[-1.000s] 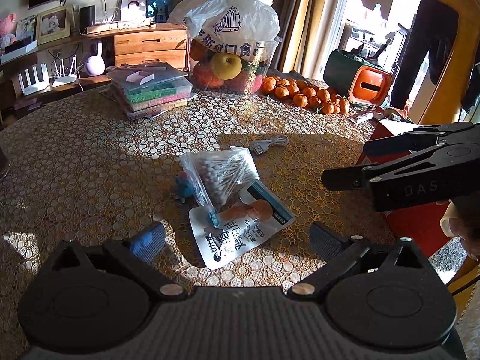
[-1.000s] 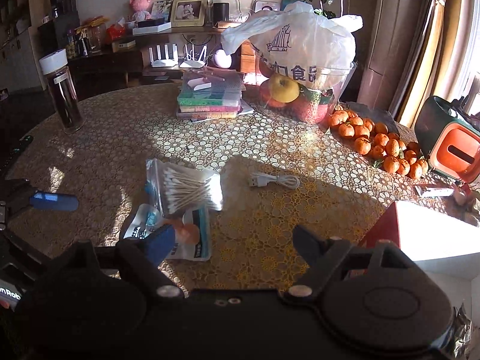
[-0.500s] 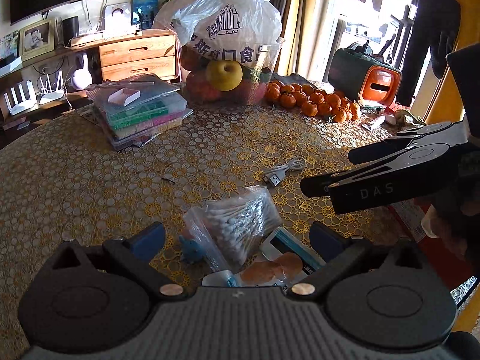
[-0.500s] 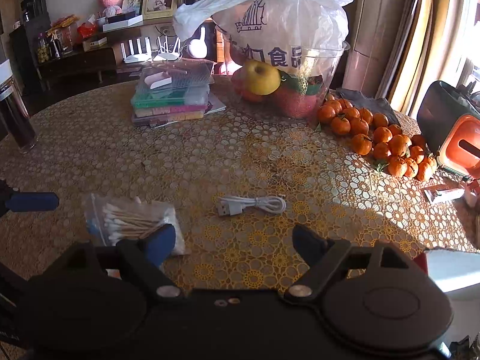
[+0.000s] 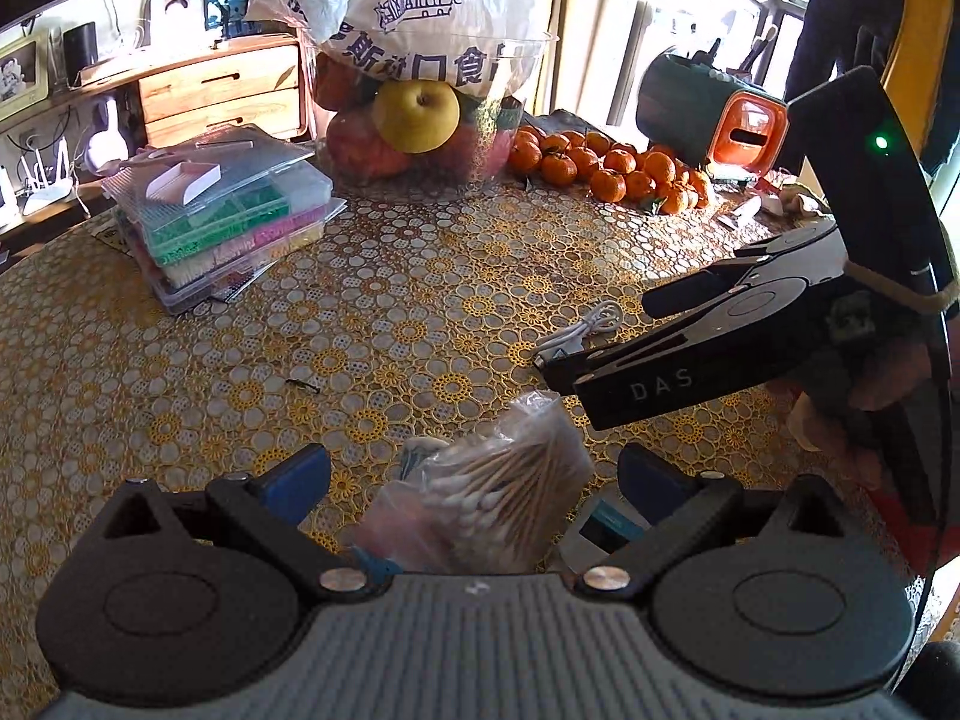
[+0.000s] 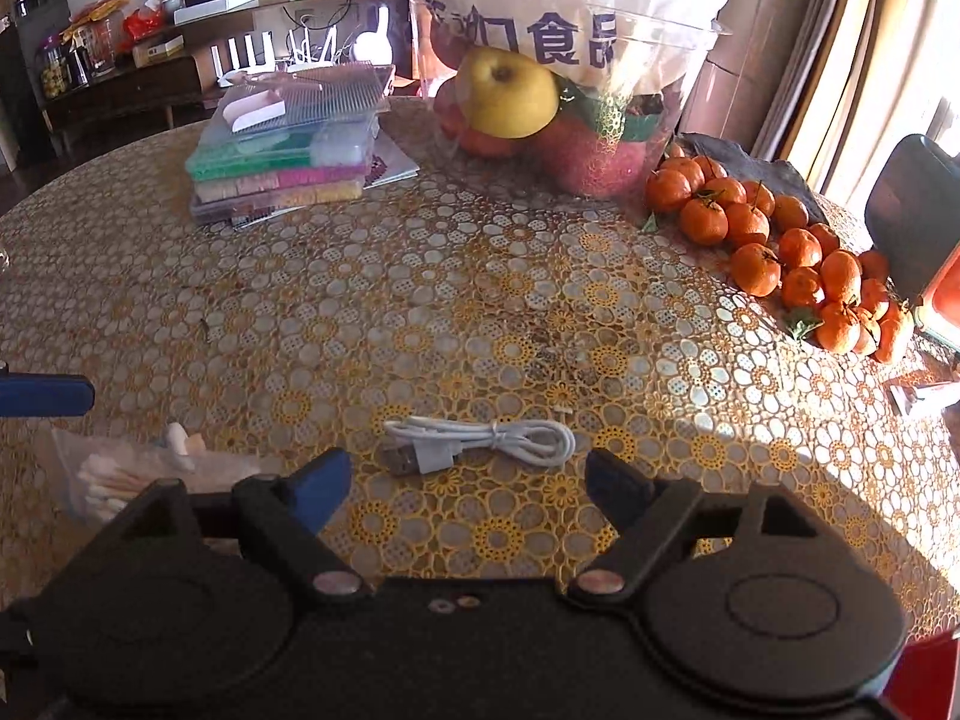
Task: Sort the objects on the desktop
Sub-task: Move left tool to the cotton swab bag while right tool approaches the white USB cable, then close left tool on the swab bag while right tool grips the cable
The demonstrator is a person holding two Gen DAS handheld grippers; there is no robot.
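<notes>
A clear bag of cotton swabs (image 5: 498, 498) lies on the patterned table between the open fingers of my left gripper (image 5: 474, 480); it also shows at the left in the right wrist view (image 6: 114, 480). A white packet (image 5: 606, 531) peeks out beside it. A coiled white USB cable (image 6: 480, 441) lies just ahead of my open right gripper (image 6: 468, 486), and shows in the left wrist view (image 5: 585, 324). The right gripper's body (image 5: 720, 348) hovers over the cable there.
A stack of clear bead boxes (image 5: 222, 210) sits at the back left. A glass bowl of fruit under a plastic bag (image 5: 420, 96) stands behind. Several mandarins (image 6: 798, 264) lie at the right, next to a green and orange box (image 5: 714, 108).
Both grippers moved forward and lower. The swab bag now sits between the left fingers; the cable came close in front of the right fingers. Both stayed open.
</notes>
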